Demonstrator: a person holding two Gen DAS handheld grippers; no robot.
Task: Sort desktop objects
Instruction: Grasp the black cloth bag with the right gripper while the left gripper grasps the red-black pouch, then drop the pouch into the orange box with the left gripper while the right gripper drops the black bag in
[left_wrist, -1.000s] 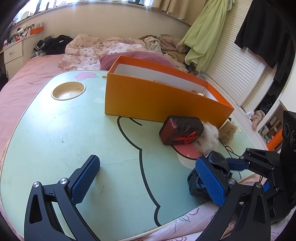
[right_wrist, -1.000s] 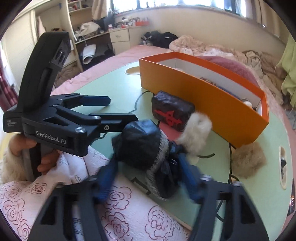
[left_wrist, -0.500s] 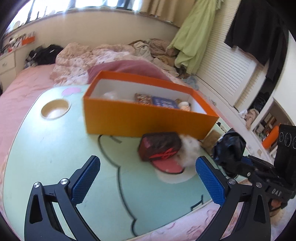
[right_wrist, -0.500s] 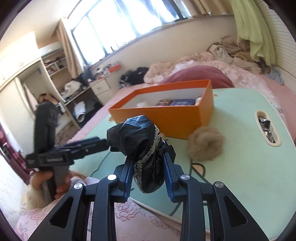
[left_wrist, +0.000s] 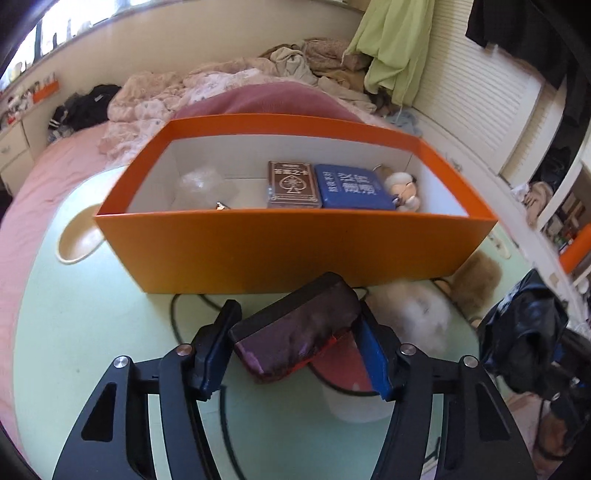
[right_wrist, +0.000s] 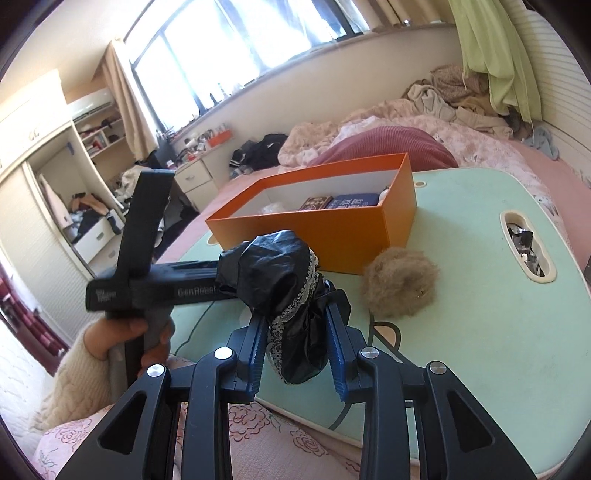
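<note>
A pale green bench (right_wrist: 480, 295) with rounded edges stands over a pink bed (right_wrist: 554, 173). An open orange box (left_wrist: 295, 251) sits toward the bench's far side, its long near wall facing the left hand-held gripper (left_wrist: 295, 354). Inside, from left to right, lie a clear plastic wrap (left_wrist: 201, 184), a brown card pack (left_wrist: 293, 184), a blue booklet (left_wrist: 352, 186) and a small pale toy (left_wrist: 402, 186); the left end of the box floor is bare. The left hand-held gripper's jaws are closing around a dark red pouch (left_wrist: 295, 339), which sits tilted between its blue pads just in front of the box wall; whether both pads press on it cannot be told. Just right of the pouch lies a white fluffy ball (left_wrist: 417, 314), and beyond that a tan fluffy ball (right_wrist: 400, 286) rests near the box's right corner. The right hand-held gripper (right_wrist: 297, 354) is clamped narrowly on a black bundle (right_wrist: 280, 280) trimmed with grey lace, holding it above the bench's near edge. To the right of the tan ball the bench surface is open as far as an oval slot (right_wrist: 526, 251) near the right edge. A round recess (left_wrist: 77, 240) lies beside the box's left end. A hand (right_wrist: 129, 339) in a cream knitted sleeve grips the left gripper's handle at the near left.
</note>
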